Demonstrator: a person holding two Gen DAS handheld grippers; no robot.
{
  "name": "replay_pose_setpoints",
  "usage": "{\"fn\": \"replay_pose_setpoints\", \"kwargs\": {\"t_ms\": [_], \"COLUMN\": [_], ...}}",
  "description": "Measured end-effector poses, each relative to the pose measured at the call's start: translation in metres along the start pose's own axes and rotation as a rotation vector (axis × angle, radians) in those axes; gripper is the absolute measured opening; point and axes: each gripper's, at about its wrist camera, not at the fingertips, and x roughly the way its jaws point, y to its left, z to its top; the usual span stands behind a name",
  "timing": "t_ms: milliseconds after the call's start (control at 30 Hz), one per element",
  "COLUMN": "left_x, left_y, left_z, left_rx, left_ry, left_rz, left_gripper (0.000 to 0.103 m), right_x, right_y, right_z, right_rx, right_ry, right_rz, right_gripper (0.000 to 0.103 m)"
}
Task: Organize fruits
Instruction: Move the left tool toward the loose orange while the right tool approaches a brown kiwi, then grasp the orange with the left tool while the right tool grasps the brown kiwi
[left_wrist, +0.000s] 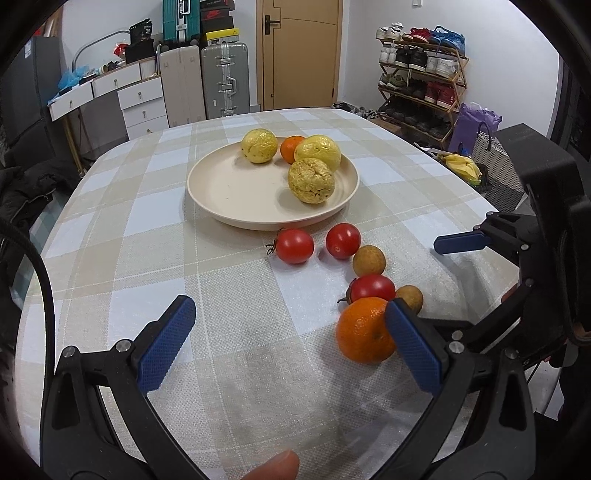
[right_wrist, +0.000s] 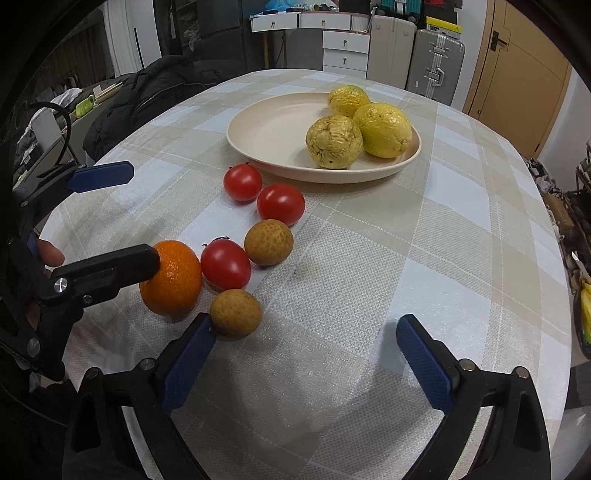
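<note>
A cream plate (left_wrist: 207, 199) (right_wrist: 240, 136) holds three wrinkled yellow fruits (left_wrist: 311, 181) and a small orange (left_wrist: 291, 147). In front of it on the checked cloth lie three red tomatoes (left_wrist: 294, 245) (right_wrist: 280, 204), two brown longans (left_wrist: 368, 260) (right_wrist: 268, 242) and a bigger orange (left_wrist: 364, 330) (right_wrist: 175, 280). My left gripper (left_wrist: 289, 304) is open, its right fingertip against the bigger orange. My right gripper (right_wrist: 304, 321) is open over bare cloth, and the nearer longan (right_wrist: 236, 312) sits at its left fingertip. Nothing lies between either pair of pads.
The oval table (left_wrist: 122, 206) drops off close at left and right. A black jacket (right_wrist: 147, 92) lies beside its far left edge. Suitcases (left_wrist: 225, 81), a drawer unit (left_wrist: 140, 103), a door and a shoe rack (left_wrist: 421, 81) stand behind. A thumb (left_wrist: 273, 465) shows at the bottom.
</note>
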Motion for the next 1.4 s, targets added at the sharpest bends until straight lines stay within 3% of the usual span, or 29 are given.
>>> {"fn": "replay_pose_setpoints", "kwargs": {"t_ms": [100,267,467,867,1400], "left_x": [0.000,0.000,0.001,0.001,-0.001], "left_y": [0.000,0.000,0.000,0.000,-0.013], "left_z": [0.000,0.000,0.000,0.000,-0.003], "left_rx": [0.000,0.001,0.002,0.003,0.041], "left_ry": [0.000,0.000,0.001,-0.002,0.007], "left_rz": [0.000,0.000,0.002,-0.001,-0.060], "left_gripper": [0.102,0.102,0.102,0.102,0.102], "right_x": [-0.003,-0.005,-0.008,-0.010,-0.022], "right_y": [0.000,0.000,0.007,0.014,-0.001], "right_z": [0.000,0.001,0.001,0.000,0.007], "right_rx": [-0.004,-0.007,-0.024,-0.054,-0.009], "right_ry": [-0.009,-0.019,-0.035,-0.045,-0.098], "right_rz": [0.008,0.045,0.080,0.112,0.090], "right_gripper": [0.082,0.074,0.055,0.028,0.027]}}
